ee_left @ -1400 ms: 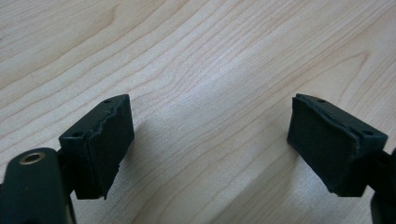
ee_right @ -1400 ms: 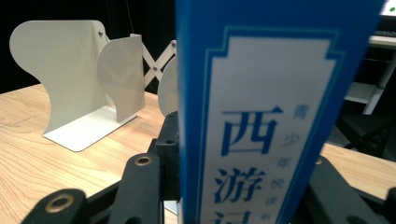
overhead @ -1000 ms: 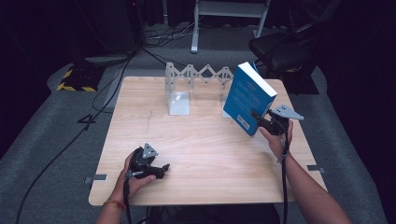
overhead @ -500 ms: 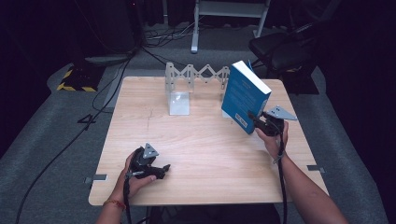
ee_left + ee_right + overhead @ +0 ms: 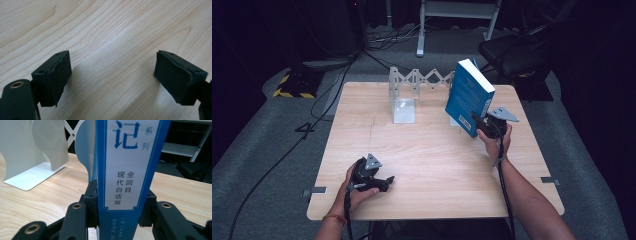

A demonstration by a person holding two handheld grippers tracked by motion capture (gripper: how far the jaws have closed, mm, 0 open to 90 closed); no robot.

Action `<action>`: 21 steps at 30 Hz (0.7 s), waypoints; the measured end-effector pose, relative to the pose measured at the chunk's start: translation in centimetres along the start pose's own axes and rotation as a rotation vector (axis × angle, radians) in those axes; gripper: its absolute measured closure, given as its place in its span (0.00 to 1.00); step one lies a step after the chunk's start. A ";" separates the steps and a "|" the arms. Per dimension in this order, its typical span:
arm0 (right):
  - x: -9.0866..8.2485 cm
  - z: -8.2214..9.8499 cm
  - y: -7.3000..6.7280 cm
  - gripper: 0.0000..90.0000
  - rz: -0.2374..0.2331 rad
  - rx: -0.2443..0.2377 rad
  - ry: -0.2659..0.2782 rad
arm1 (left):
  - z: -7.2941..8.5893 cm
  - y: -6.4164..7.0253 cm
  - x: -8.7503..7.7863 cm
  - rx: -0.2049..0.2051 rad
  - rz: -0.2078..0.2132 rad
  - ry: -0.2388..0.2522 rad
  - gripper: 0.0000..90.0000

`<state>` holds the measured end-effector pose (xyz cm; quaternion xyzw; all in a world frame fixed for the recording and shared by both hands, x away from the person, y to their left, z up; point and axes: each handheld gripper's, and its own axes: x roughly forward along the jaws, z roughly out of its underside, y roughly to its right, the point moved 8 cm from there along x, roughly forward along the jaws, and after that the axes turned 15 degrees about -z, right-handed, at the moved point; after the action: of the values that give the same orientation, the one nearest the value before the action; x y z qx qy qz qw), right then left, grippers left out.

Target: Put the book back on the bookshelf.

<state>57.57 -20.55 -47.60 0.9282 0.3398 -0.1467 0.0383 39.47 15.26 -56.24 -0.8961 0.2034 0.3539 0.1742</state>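
A thick blue book point(image 5: 468, 94) stands tilted at the back right of the wooden table point(image 5: 432, 165), its lower end off the wood. My right gripper point(image 5: 480, 125) is shut on its lower end. In the right gripper view both pads press the book's point(image 5: 127, 170) blue and white spine from either side. These jaws have just been closing, with the book between them. My left gripper point(image 5: 384, 182) rests near the front left edge, held in a hand. In the left gripper view it point(image 5: 112, 80) is open, with bare wood between its pads.
A white metal bookend point(image 5: 403, 110) stands at the back middle of the table, also seen in the right gripper view point(image 5: 32, 157). Behind it a white folding rack point(image 5: 422, 77) runs along the far edge. A dark chair point(image 5: 512, 55) and cables lie on the floor beyond.
My right hand has moved left with the book in its jaws, and the book has shifted left with it. The left hand has not moved.
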 end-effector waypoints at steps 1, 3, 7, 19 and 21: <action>0.1 0.0 0.0 0.68 0.001 0.005 -0.001 | 0.0 0.0 0.0 0.000 0.000 0.001 0.16; 0.5 -0.2 0.0 0.68 0.006 0.010 -0.002 | 0.0 0.0 0.0 0.001 -0.001 0.000 0.16; 1.0 -0.4 -0.1 0.68 0.004 0.003 -0.014 | 0.0 0.0 0.0 0.001 -0.001 0.000 0.16; 0.6 0.4 -0.1 0.62 -0.033 0.031 -0.027 | 0.0 0.0 0.0 -0.001 0.000 0.000 0.16; 0.1 1.5 0.2 0.59 -0.046 0.034 -0.048 | 0.0 0.0 0.0 0.000 -0.001 0.000 0.16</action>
<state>57.40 -20.92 -49.06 0.9168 0.3577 -0.1755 0.0273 39.46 15.26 -56.24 -0.8962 0.2031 0.3538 0.1744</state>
